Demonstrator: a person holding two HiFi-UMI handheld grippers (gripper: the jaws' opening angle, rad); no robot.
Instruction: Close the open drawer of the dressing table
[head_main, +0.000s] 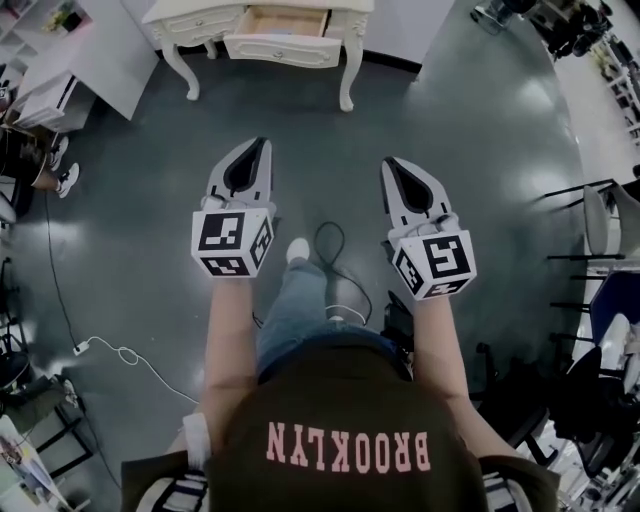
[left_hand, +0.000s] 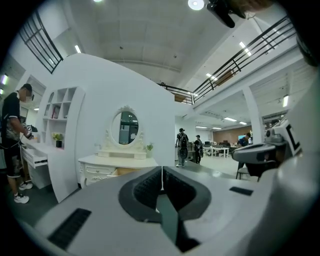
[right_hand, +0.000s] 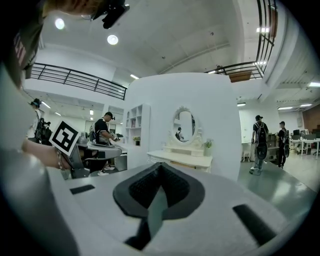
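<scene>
**Head view.** The dressing table (head_main: 350, 70) stands at 12 o'clock, at the top edge of frame. Its drawer (head_main: 283, 50) is pulled out towards me, with the bare wood inside showing. Both tools are held out ahead of me, well apart from the table. The left gripper (head_main: 260, 145) sits at about 11 o'clock from my knees and the right gripper (head_main: 392, 163) at about 1 o'clock. Both aim at the table, I judge to line up the approach. The task has not started and the drawer is untouched.

**Left gripper view.** The left gripper (left_hand: 161, 172) has its jaws together at the tips, with nothing between them. The dressing table (left_hand: 100, 162) lies at 10 o'clock past the jaws, under an oval mirror (left_hand: 128, 127). The wood of the drawer (left_hand: 127, 171) shows just above the jaw line.

**Right gripper view.** The right gripper (right_hand: 160, 168) also has its jaws together and is empty. The dressing table (right_hand: 182, 157) sits at 12 o'clock, nearly dead ahead.

**Judgement.** Closed jaws make one blunt nose, which suits pushing the drawer front. No grip is needed. The next step is to walk in and then push squarely, since an off-centre push may skew the drawer.
</scene>
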